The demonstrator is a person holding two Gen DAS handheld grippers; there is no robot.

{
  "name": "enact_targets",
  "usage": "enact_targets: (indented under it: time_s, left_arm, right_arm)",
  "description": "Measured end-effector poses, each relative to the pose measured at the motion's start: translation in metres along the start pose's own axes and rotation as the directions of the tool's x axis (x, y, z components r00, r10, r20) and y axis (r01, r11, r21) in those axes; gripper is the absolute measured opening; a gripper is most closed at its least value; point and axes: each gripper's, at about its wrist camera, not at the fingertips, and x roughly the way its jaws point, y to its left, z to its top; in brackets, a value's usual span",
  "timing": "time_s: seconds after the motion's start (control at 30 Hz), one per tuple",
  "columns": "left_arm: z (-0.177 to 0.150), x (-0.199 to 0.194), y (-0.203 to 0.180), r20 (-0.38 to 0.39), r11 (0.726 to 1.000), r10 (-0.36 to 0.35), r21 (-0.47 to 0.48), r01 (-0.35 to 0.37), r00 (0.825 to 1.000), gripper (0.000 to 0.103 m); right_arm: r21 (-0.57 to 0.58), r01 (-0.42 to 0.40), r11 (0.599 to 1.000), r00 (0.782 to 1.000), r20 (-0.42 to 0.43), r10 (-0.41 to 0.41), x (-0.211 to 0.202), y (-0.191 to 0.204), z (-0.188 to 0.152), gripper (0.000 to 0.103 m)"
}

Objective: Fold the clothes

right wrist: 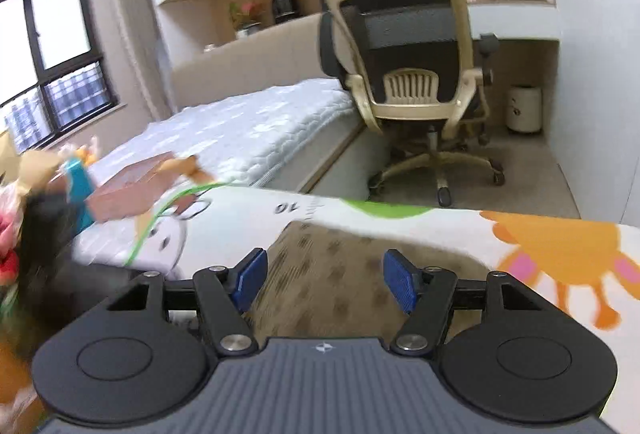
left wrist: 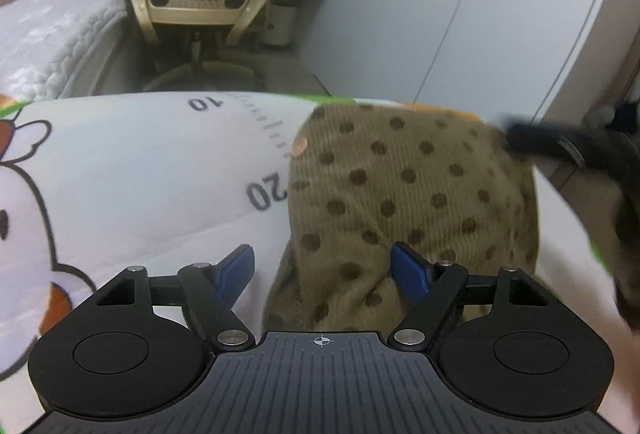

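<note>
Both grippers open over the garment.

I see the tan corduroy garment with brown dots (left wrist: 404, 193) lying on the white cartoon-printed mat (left wrist: 140, 169); my left gripper (left wrist: 322, 266) and right gripper (right wrist: 322, 280) hold fingers wide, seemingly gripping nothing, though blur obscures.

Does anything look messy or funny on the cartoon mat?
Only a little. The brown spotty garment lies bunched and wrinkled on the cartoon mat, not folded flat yet, and it covers part of the printed ruler numbers. Both hand-held grippers, left and right, are open above it. Nothing looks spilled or broken.
</note>
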Motion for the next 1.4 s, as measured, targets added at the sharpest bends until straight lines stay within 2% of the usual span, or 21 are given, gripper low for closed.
enact_targets:
  time_s: [0.07, 0.13, 0.17, 0.23, 0.47, 0.63, 0.9, 0.97, 1.07, 1.17, 1.27, 1.33, 1.4]
  left_arm:
    - [-0.001, -0.001, -0.004, -0.004, 1.000, -0.001, 0.026, 0.001, 1.000, 0.083]
    - [0.001, -0.006, -0.001, -0.008, 0.999, -0.022, 0.037, 0.023, 1.000, 0.083]
    - [0.003, -0.009, 0.000, -0.009, 0.999, -0.034, 0.042, 0.035, 0.999, 0.083]
    - [0.006, -0.015, 0.008, 0.009, 0.996, -0.078, 0.044, 0.078, 0.997, 0.093]
    - [-0.003, 0.004, 0.016, 0.052, 0.989, -0.145, -0.011, 0.146, 0.988, 0.094]
    - [-0.010, 0.017, 0.022, 0.085, 0.980, -0.188, -0.048, 0.193, 0.978, 0.099]
    - [-0.029, 0.007, 0.005, 0.127, 0.992, -0.113, -0.040, 0.118, 0.985, 0.099]
    - [-0.032, 0.003, 0.001, 0.104, 0.988, -0.143, -0.037, 0.147, 0.984, 0.099]
    - [-0.026, -0.003, 0.007, 0.048, 0.960, -0.262, -0.092, 0.265, 0.964, 0.099]
    - [-0.011, -0.005, 0.021, 0.080, 0.954, -0.255, -0.140, 0.264, 0.964, 0.099]
    - [0.002, 0.015, 0.027, 0.052, 0.972, -0.185, -0.135, 0.191, 0.981, 0.099]
    - [0.003, 0.024, 0.023, 0.034, 0.966, -0.217, -0.138, 0.220, 0.976, 0.102]
    - [0.001, 0.024, 0.013, 0.037, 0.959, -0.256, -0.117, 0.259, 0.966, 0.102]
  right_arm:
    - [0.045, -0.009, 0.999, 1.000, -0.016, 0.010, 0.027, -0.005, 0.010, 0.065]
    - [0.071, -0.022, 0.997, 1.000, 0.009, 0.021, 0.040, -0.010, 0.007, 0.067]
    - [0.081, -0.028, 0.996, 0.999, 0.025, 0.026, 0.041, -0.011, 0.003, 0.067]
    - [0.081, -0.029, 0.996, 0.999, 0.037, 0.026, 0.038, -0.012, 0.001, 0.068]
    - [0.068, -0.020, 0.997, 0.998, 0.053, 0.017, 0.037, -0.009, -0.003, 0.069]
    - [0.074, -0.023, 0.997, 0.998, 0.065, 0.018, 0.035, -0.008, -0.004, 0.069]
    - [0.040, -0.036, 0.999, 0.996, 0.081, 0.033, 0.029, -0.007, -0.008, 0.069]
    - [0.017, -0.027, 0.999, 0.997, 0.076, 0.025, 0.026, -0.007, -0.007, 0.070]
    - [-0.044, 0.031, 0.999, 0.997, 0.076, -0.027, 0.006, -0.001, -0.006, 0.077]
    - [-0.108, 0.087, 0.990, 0.996, 0.039, -0.083, -0.011, 0.002, -0.016, 0.085]
    - [-0.108, 0.123, 0.987, 0.992, -0.022, -0.126, -0.014, 0.002, -0.031, 0.089]
    - [-0.059, 0.128, 0.990, 0.990, -0.047, -0.131, -0.013, -0.001, -0.039, 0.091]
    - [0.013, 0.102, 0.995, 0.994, -0.039, -0.101, -0.011, -0.004, -0.044, 0.091]
